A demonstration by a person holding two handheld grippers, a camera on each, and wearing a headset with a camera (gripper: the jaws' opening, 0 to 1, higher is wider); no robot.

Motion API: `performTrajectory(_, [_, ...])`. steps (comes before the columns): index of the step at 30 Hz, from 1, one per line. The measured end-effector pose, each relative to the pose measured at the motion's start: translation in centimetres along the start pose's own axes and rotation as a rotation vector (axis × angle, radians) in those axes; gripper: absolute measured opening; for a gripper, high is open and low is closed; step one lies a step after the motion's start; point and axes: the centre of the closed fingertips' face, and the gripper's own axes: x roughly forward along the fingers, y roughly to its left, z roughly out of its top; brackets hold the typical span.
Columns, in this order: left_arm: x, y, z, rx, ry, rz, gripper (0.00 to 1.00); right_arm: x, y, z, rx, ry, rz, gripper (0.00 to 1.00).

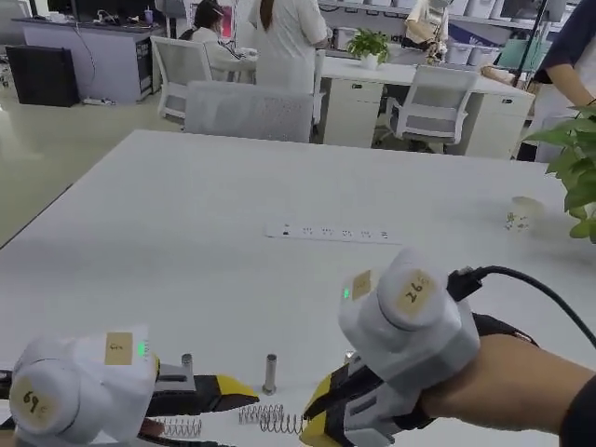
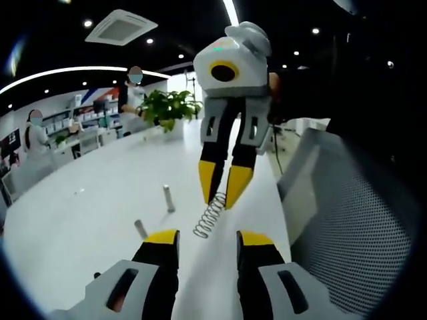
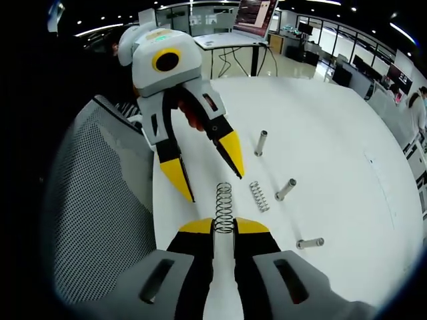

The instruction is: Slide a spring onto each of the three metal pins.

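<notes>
The right gripper [image 3: 225, 225] is clamped on a spring [image 3: 224, 200], so it can be slid onto a pin [image 3: 261, 142]. The left gripper [image 2: 208, 237] is held open, to its left.

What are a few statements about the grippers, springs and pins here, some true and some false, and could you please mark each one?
1. The right gripper is shut on a spring. True.
2. The left gripper grips a pin. False: its jaws are open and hold nothing.
3. Three pins stand on the table. True.
4. One pin already wears a spring. False: all three are bare.
5. A second spring lies loose on the table between the pins. True.
</notes>
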Motion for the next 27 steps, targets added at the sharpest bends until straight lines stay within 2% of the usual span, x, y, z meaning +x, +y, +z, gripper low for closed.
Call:
performTrajectory(7, [0.3,-0.5,0.4,0.041,-0.017,-0.025,0.17,-0.1,0.7,0.1,-0.001,0.003,0.032,0.07])
performTrajectory(14, [0.6,-1.0,0.3,0.067,-0.015,-0.055,0.07,-0.2,1.4,0.0,0.041,0.011,0.066,0.07])
performTrajectory(22, [0.7,-1.3,0.1,0.08,-0.008,-0.068,0.05,-0.2,1.6,-0.2,0.085,0.02,0.088,0.07])
performTrajectory(25, [0.8,-1.5,0.0,0.09,0.0,-0.073,0.05,-0.6,1.5,0.0,0.105,0.005,0.095,0.07])
performTrajectory(26, [0.8,-1.4,-0.2,0.097,0.014,-0.07,0.03,-0.7,1.5,0.2,0.112,-0.002,0.1,0.07])
performTrajectory(27, [0.8,-1.5,0.0,0.089,0.003,-0.074,0.03,-0.8,1.5,0.5,0.125,-0.015,0.105,0.07])
